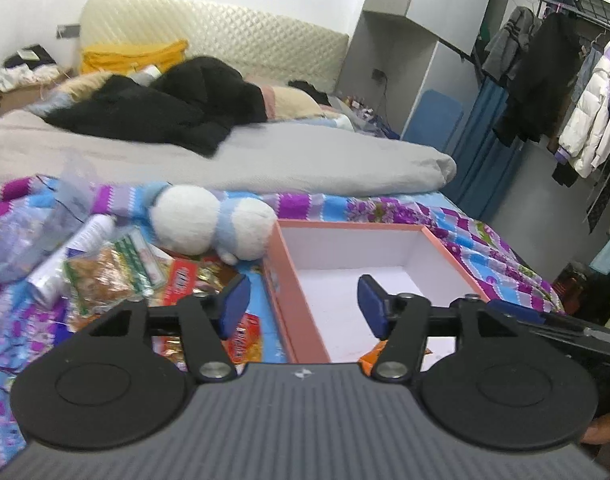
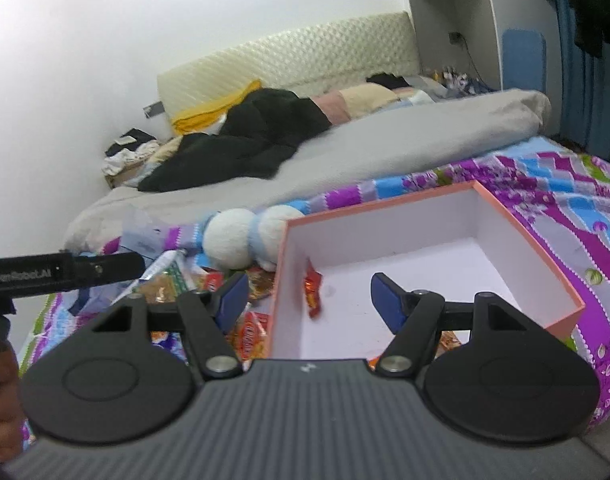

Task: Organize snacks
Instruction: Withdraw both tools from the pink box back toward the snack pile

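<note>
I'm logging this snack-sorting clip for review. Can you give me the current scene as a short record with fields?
surface: bed with patterned sheet
container: pink box, white inside, open top
in box: red snack packet near the left wall; orange packet at the near edge
loose snacks: snack pile on the sheet, left of the box
nearby: white and blue plush toy behind the pile
left claw: open, holding nothing
right claw: open, above the box, holding nothing
</note>
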The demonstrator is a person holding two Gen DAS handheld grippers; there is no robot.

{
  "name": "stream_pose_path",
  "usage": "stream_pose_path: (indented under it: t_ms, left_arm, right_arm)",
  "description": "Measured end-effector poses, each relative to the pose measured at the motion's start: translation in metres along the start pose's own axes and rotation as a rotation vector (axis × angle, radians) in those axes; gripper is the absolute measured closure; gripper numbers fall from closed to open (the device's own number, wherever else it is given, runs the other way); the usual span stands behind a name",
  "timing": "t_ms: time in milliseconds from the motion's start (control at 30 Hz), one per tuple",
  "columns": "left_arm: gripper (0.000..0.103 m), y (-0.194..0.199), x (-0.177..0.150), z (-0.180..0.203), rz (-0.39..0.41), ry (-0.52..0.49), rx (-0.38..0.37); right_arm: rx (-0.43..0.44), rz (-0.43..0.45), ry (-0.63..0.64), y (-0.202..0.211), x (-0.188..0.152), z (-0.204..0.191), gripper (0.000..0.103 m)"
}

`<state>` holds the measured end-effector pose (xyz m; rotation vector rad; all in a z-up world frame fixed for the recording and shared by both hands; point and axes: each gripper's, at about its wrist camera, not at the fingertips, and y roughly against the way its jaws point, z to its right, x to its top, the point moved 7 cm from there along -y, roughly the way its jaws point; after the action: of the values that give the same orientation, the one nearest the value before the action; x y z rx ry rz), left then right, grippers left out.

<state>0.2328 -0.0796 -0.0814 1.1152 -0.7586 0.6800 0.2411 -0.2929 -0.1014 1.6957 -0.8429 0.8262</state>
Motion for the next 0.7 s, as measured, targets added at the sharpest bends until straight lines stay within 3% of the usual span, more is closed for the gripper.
stream_pose_path:
  t_ms: [200, 433, 567, 633, 667, 700]
  left_arm:
    - [0.016, 0.042, -0.007, -0.02, 0.032, 0.02, 0.044]
    - [0.005, 0.082, -0.028, -0.035, 0.052, 0.013, 0.065]
    - [0.001, 0.103, -0.04, -0.043, 0.076, 0.02, 0.118]
    - [0.0, 0.111, -0.046, -0.046, 0.075, 0.024, 0.141]
    - [0.0, 0.117, -0.049, -0.047, 0.075, 0.023, 0.145]
    - [0.0, 0.122, -0.053, -0.048, 0.077, 0.023, 0.154]
  right_arm:
    - [0.011, 0.023, 0.042, 0.02, -0.006, -0.026, 0.033]
    - [0.076, 0.001, 0.026, 0.037, -0.027, -0.051, 0.033]
    - [0.089, -0.012, 0.065, 0.042, -0.039, -0.067, 0.033]
    - [0.114, -0.018, 0.064, 0.046, -0.043, -0.073, 0.021]
    - [0.126, -0.027, 0.065, 0.046, -0.046, -0.076, 0.003]
    - [0.134, -0.029, 0.068, 0.047, -0.049, -0.078, 0.0]
